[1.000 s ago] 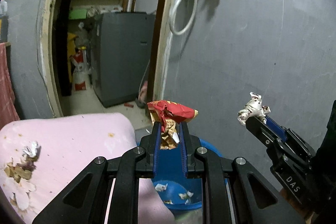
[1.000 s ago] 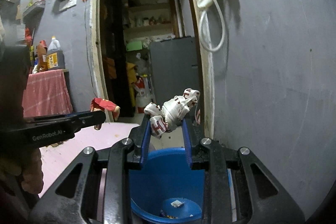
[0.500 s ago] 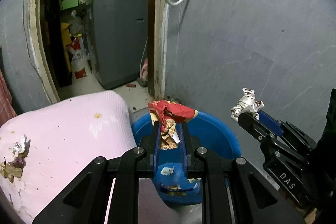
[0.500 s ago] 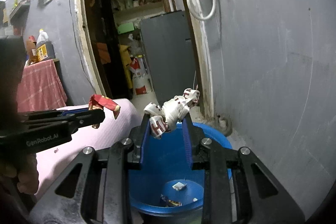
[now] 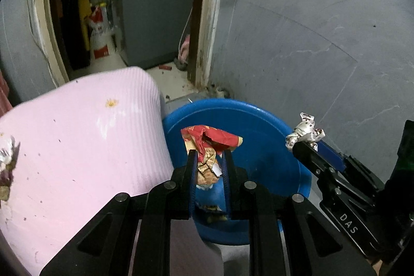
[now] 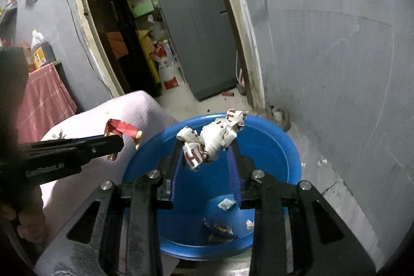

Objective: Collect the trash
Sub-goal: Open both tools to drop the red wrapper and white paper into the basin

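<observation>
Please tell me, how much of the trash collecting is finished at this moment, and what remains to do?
Done: several scraps already lie at the bottom of the blue bin. In hand: the left tool grips a red wrapper; the right tool, whose jaws have just been opening, has a white crumpled wrapper between them, both above the bin. Left: dropping both, then the litter on the pink cloth.

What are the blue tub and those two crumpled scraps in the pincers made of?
The blue tub looks like moulded plastic: smooth, evenly coloured, with a slight sheen on its wall. The red scrap seems a glossy printed snack wrapper, film or foil, with sharp shiny creases. The white scrap, with red lettering, looks like twisted printed paper or thin plastic film; I can't tell which.
</observation>
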Action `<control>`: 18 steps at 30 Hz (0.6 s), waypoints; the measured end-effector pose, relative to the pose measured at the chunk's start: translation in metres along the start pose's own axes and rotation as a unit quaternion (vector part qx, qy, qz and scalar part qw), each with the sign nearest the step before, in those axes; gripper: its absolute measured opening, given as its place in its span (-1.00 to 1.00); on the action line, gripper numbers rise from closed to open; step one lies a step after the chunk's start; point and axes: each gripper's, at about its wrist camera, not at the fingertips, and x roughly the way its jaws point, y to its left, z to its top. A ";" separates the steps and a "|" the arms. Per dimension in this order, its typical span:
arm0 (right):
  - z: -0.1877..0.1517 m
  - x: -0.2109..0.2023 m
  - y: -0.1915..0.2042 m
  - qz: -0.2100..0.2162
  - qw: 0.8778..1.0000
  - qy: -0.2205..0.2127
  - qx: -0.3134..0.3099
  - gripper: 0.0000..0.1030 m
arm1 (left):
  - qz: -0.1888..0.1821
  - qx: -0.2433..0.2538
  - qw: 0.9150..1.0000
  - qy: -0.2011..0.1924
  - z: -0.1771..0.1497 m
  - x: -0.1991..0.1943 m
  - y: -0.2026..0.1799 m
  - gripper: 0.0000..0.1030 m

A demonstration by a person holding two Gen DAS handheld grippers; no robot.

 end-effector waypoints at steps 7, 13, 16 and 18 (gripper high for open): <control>-0.002 0.005 0.002 0.000 1.000 0.017 0.008 -0.27 | -0.013 -0.020 1.000 0.014 -0.001 -0.005 0.010 -0.59; 0.006 0.000 0.009 -0.001 1.000 0.014 0.004 -0.07 | -0.022 -0.033 0.999 -0.024 0.001 -0.033 0.022 -0.37; 0.013 -0.006 0.018 -0.001 1.000 0.006 -0.001 0.04 | -0.024 -0.045 0.998 -0.045 0.004 -0.053 0.032 -0.29; 0.016 -0.012 0.025 0.000 1.000 -0.003 -0.005 0.14 | -0.024 -0.051 0.996 -0.061 0.006 -0.067 0.039 -0.20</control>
